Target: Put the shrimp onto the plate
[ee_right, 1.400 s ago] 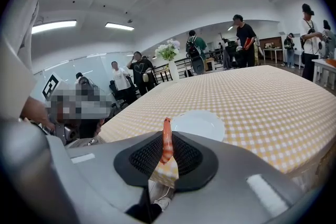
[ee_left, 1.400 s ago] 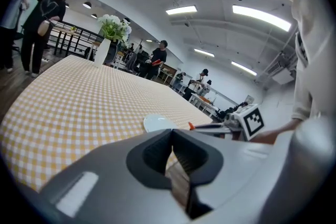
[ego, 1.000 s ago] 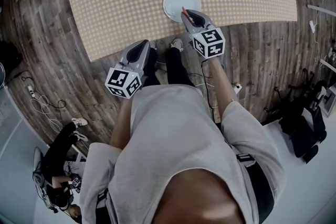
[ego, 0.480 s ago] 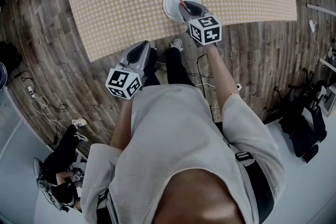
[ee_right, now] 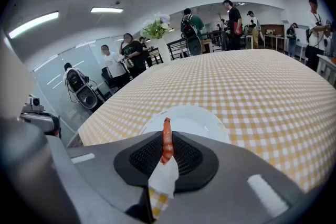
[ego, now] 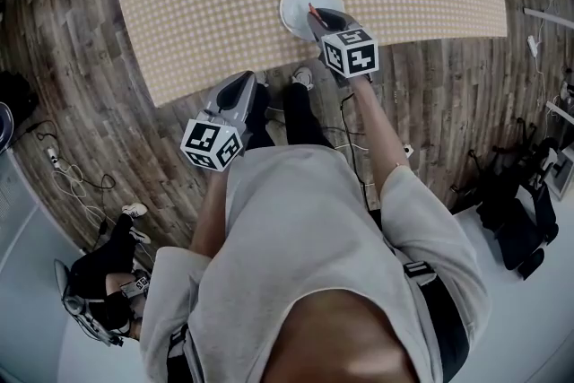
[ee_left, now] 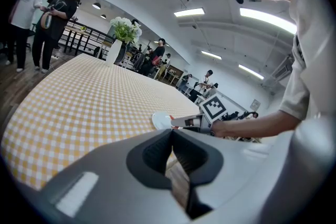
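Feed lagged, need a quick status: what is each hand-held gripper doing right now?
Left hand-held gripper: closed, empty.
Right hand-held gripper: closed on the shrimp, above the plate.

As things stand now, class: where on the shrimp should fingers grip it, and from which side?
Pinch the shrimp across its thin body, from either flank, as the right gripper does now. It is long and slim, so the fingers meet on its narrow width and one end juts forward over the plate.
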The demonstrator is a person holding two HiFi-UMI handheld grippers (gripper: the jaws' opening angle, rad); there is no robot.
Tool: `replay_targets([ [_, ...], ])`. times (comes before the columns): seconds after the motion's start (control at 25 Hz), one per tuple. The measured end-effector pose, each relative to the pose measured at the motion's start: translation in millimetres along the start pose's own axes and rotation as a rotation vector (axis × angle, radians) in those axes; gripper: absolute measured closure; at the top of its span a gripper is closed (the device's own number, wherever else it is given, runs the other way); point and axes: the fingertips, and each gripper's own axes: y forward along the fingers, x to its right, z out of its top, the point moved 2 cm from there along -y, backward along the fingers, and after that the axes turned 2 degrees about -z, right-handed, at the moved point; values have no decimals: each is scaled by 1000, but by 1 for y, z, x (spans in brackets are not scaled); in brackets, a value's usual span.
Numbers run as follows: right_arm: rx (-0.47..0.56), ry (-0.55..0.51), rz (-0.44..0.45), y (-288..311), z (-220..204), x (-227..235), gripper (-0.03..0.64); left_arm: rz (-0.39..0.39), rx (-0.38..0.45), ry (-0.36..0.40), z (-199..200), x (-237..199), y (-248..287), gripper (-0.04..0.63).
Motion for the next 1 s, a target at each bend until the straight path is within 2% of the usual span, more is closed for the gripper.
replay_targets([
  [0.24, -38, -10, -17, 2, -3, 5, 561, 1, 3, -2, -1, 4, 2, 586],
  [0.48, -86, -68, -52, 3, -7, 6, 552, 2, 9, -9, -2, 3, 2, 586],
  [0.68, -97, -65, -35, 6, -5, 5, 503, 8, 12, -13, 0, -2, 1, 586],
  [1.0, -71, -70, -50, 1, -4, 4, 517, 3, 19, -2, 2, 0, -2, 586],
])
